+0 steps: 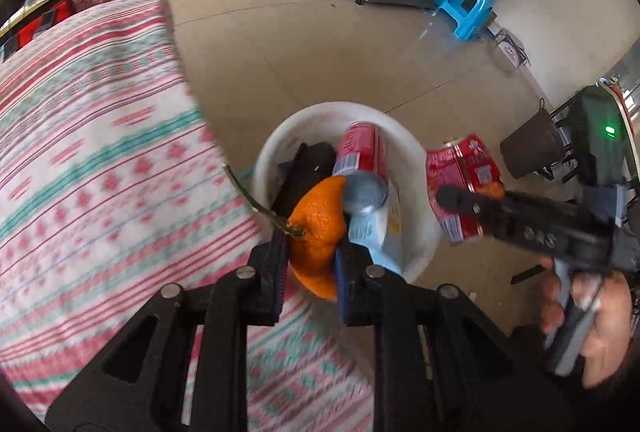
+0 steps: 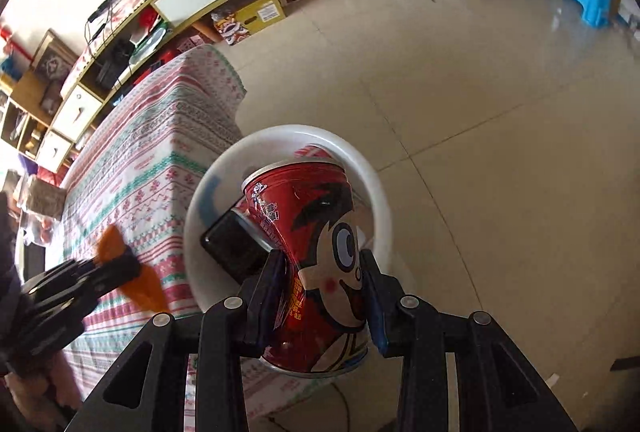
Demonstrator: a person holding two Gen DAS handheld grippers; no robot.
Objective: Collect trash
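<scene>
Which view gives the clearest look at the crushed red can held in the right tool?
The right wrist view: the crushed red can fills the centre, sharp, pinched at its dented waist by the right tool, cartoon face visible. The left wrist view shows the crushed red can smaller, off to the right beside the white bin, partly covered by that tool.
</scene>
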